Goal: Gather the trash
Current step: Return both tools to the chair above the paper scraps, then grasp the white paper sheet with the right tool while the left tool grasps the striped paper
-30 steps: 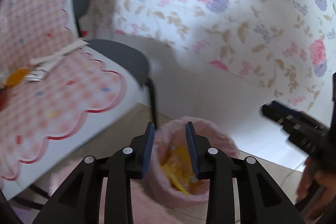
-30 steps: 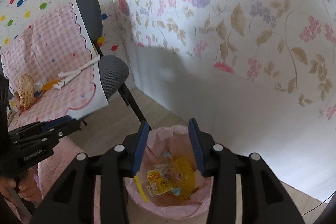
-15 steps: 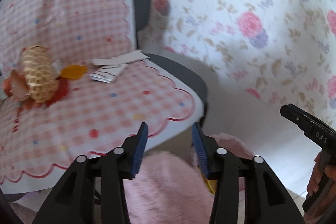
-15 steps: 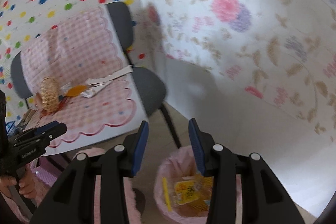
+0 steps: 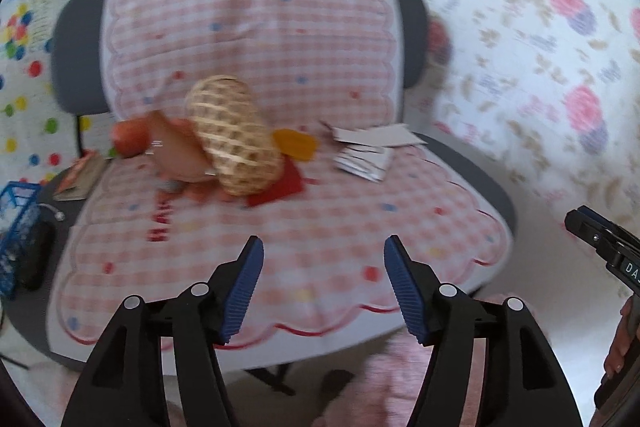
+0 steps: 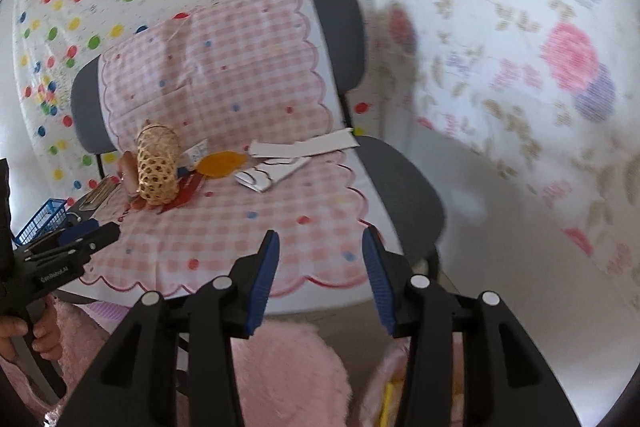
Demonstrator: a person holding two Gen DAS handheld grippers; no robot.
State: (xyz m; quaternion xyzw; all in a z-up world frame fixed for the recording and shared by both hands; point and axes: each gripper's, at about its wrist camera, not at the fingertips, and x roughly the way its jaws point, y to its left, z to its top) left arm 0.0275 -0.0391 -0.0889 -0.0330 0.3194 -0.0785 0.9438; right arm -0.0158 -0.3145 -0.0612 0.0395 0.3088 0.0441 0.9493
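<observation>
Both tools hang empty with jaws apart, ready for another piece. The left gripper (image 5: 322,285) faces the chair's checked cloth (image 5: 280,235), where torn white paper (image 5: 366,157) lies ahead to its right. The right gripper (image 6: 320,277) hovers nearer the seat's front edge, paper (image 6: 272,173) beyond its fingers.

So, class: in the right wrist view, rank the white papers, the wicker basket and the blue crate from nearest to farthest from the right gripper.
1. White papers, seat middle, ahead of the right gripper.
2. Wicker basket, seat's left.
3. Blue crate, far left, off the seat.
</observation>
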